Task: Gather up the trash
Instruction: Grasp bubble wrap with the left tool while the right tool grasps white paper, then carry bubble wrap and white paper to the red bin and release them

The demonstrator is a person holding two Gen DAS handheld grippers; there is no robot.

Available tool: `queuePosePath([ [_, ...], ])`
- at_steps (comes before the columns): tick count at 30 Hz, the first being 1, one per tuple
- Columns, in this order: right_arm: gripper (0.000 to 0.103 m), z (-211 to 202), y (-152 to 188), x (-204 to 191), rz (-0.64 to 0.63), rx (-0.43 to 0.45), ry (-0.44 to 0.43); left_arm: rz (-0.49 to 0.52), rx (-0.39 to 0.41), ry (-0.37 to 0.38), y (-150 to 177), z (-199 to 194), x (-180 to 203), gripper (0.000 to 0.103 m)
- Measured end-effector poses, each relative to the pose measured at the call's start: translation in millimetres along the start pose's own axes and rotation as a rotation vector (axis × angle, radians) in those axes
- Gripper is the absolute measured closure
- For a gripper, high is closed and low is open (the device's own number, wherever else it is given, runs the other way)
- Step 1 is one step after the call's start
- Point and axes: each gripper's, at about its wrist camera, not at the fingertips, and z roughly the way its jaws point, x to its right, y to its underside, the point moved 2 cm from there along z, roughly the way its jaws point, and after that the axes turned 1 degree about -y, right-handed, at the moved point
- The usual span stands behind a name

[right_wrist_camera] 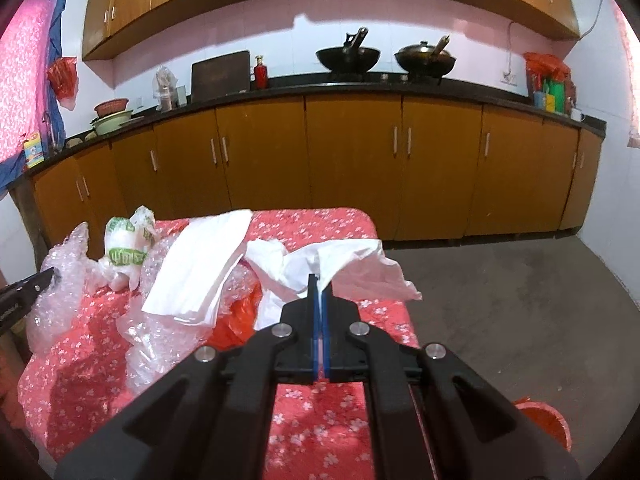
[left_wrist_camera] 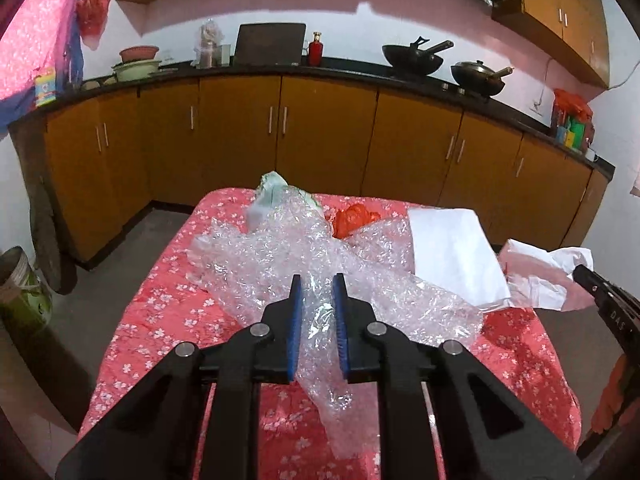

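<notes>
A long sheet of clear bubble wrap [left_wrist_camera: 264, 252] lies across the table with the red flowered cloth [left_wrist_camera: 160, 320]. My left gripper [left_wrist_camera: 317, 280] is shut on a strip of it, and the blue pads press the plastic. My right gripper [right_wrist_camera: 320, 280] is shut on a crumpled white paper [right_wrist_camera: 356, 264], lifted over the table's right edge. That paper [left_wrist_camera: 540, 276] and the right gripper's tip [left_wrist_camera: 580, 271] also show in the left wrist view. A folded white sheet [right_wrist_camera: 200, 268], an orange plastic bag [right_wrist_camera: 236, 320] and a white bag with green print [right_wrist_camera: 124, 248] lie among the bubble wrap [right_wrist_camera: 160, 344].
An orange-red bin [right_wrist_camera: 544, 420] stands on the grey floor [right_wrist_camera: 520, 280] right of the table. Brown kitchen cabinets [right_wrist_camera: 352, 160] with a dark counter run behind it. A round container [left_wrist_camera: 20, 288] sits on the floor at the left. The left gripper's tip [right_wrist_camera: 50, 274] shows at the left edge.
</notes>
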Motion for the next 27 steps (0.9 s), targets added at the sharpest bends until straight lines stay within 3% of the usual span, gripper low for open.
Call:
queuePosePath([
  [16, 0.100, -62, -16, 33, 0.024, 0.102, 0.054, 0.053, 0.054, 0.046, -14, -34, 42, 0.088],
  [27, 0.100, -95, 9, 113, 0.079, 0.113, 0.181, 0.142, 0.031, 0.193, -5, -32, 136, 0.088],
])
